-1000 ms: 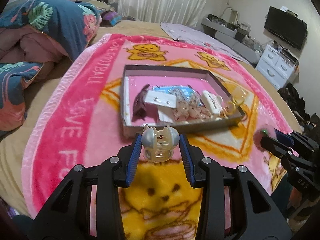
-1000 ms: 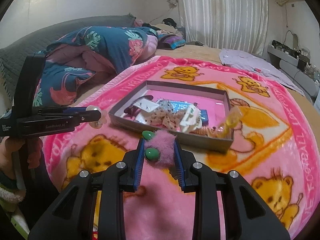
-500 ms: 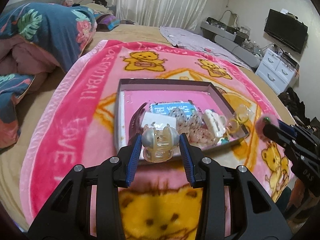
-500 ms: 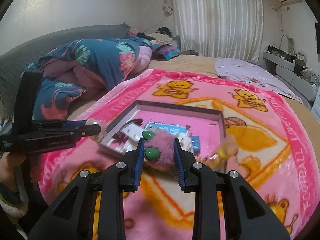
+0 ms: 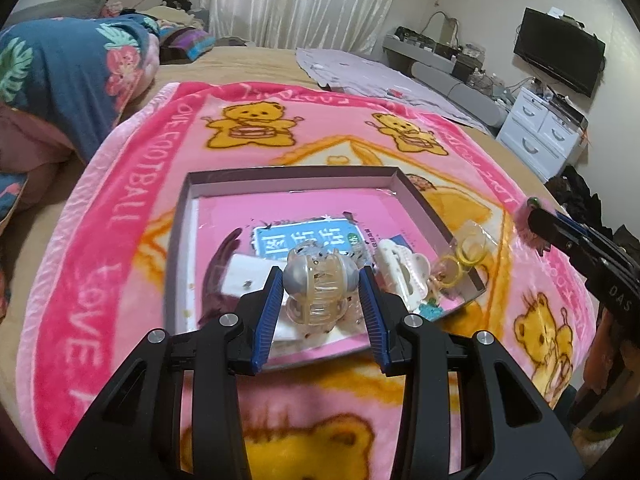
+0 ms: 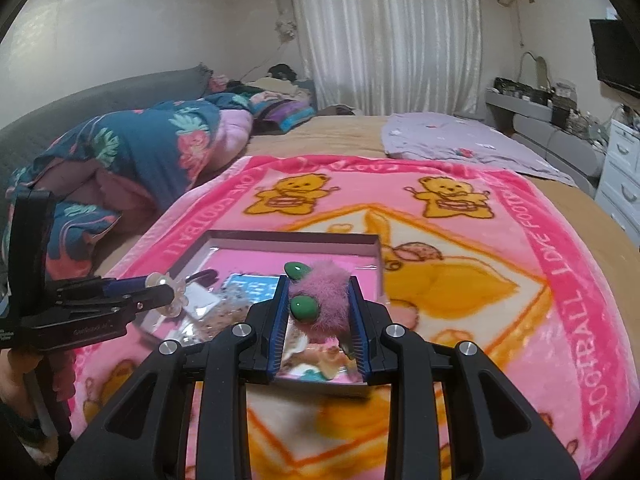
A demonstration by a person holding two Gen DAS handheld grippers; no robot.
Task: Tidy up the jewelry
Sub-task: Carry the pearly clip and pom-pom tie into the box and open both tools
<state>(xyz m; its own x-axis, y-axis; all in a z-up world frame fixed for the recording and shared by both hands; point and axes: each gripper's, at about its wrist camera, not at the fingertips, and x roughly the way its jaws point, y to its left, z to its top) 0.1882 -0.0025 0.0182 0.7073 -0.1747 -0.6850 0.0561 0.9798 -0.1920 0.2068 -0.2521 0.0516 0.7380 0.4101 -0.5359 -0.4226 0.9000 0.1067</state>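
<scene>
My left gripper (image 5: pixel 320 284) is shut on a clear, pearl-topped hair claw clip (image 5: pixel 318 290), held above the near edge of a shallow grey box (image 5: pixel 292 172) lined in pink. The box holds several pieces: a blue card (image 5: pixel 304 240), a white claw clip (image 5: pixel 400 268), yellow rings (image 5: pixel 466 254), a dark purple clip (image 5: pixel 224 260). My right gripper (image 6: pixel 318 308) is shut on a fluffy pink hair clip with green ends (image 6: pixel 320 300), above the box's near right part (image 6: pixel 296 238). Each gripper shows in the other's view, the right (image 5: pixel 536 222) and the left (image 6: pixel 166 296).
The box lies on a pink bear-print blanket (image 5: pixel 132 216) spread over a bed. A rumpled blue floral quilt (image 5: pixel 72 80) is piled at the left. White drawers (image 5: pixel 544 136) and a TV (image 5: pixel 558 50) stand beyond the bed's right side.
Both grippers have moved forward toward the box, each still holding its clip, and now hover over its near edge instead of over the blanket in front of it.
</scene>
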